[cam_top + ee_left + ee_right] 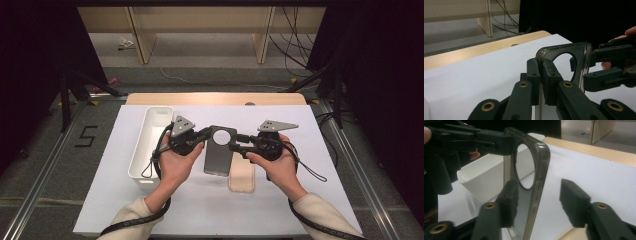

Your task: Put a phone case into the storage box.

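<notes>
Two grippers meet over one smoky grey translucent phone case with a round camera cut-out [218, 150]. Left gripper [541, 75] has its jaws pinched tight on the case's top edge, beside the round hole. Right gripper [537, 200] has its jaws standing apart, with the case's side rim between them; one pad sits close against the case, the other is well clear at 3 o'clock, so it grips nothing.

By the high view, the case sits mid-table on the white table cover [280, 210]; its long axis runs from 12 to 6 o'clock, cut-out end at 12.

A peach-coloured flat phone-shaped slab [242, 176] lies on the cover, just beside the case at its 5 o'clock. A white oblong plastic bin [150, 142] stands at 9 o'clock.

The step appears to be a handover or regrip between hands. Next, the right jaws likely need to close on the rim or withdraw.
</notes>
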### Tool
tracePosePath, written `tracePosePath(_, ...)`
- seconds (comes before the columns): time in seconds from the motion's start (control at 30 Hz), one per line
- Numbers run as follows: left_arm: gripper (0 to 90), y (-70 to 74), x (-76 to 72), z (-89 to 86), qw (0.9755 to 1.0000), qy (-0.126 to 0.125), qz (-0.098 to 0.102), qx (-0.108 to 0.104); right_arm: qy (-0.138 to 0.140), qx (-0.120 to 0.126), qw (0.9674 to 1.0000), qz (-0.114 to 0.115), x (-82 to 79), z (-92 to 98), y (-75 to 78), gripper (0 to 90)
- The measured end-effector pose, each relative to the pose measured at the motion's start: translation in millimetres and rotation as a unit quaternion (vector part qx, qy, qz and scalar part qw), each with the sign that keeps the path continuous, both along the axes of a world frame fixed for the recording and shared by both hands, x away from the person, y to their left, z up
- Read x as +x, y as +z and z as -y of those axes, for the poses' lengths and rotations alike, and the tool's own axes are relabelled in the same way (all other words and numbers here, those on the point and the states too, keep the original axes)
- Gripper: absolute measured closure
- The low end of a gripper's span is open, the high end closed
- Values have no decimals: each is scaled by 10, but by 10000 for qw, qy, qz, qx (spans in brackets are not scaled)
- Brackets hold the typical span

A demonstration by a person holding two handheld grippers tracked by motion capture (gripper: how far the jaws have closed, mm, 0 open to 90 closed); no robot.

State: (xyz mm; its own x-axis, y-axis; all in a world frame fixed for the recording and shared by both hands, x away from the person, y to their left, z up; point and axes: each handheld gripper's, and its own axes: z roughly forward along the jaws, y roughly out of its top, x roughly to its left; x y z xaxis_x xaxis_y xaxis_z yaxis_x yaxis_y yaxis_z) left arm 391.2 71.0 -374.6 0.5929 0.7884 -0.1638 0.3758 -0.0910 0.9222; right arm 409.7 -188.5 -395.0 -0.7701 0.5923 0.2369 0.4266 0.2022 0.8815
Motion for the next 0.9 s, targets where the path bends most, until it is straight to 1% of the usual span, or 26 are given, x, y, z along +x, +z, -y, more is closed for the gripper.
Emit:
tracePosePath(0.03,845,3,3,-9,10000,15,2,-2,0,0,10000,0,0,0,0,452)
tracePosePath(0.13,844,11,13,-35,10000,27,39,18,76,-36,10000,30,-18,19,16,369)
tracePosePath(0.27,845,18,15,-58,9999,34,85,65,119,-46,9999,-1,-28,50,0,306)
tracePosePath(0.4,844,24,24,-100,9999,44,114,70,103,-65,9999,5,-32,73,-14,279)
tracePosePath(0.53,844,30,31,-137,9998,60,159,144,73,-71,9999,14,-46,111,-24,261)
tracePosePath(0.73,844,63,37,-180,9999,39,168,1,75,-81,9999,96,-59,142,-39,231)
tracePosePath(0.9,844,85,36,-210,9997,71,222,-20,107,-142,9997,152,-79,152,-55,224)
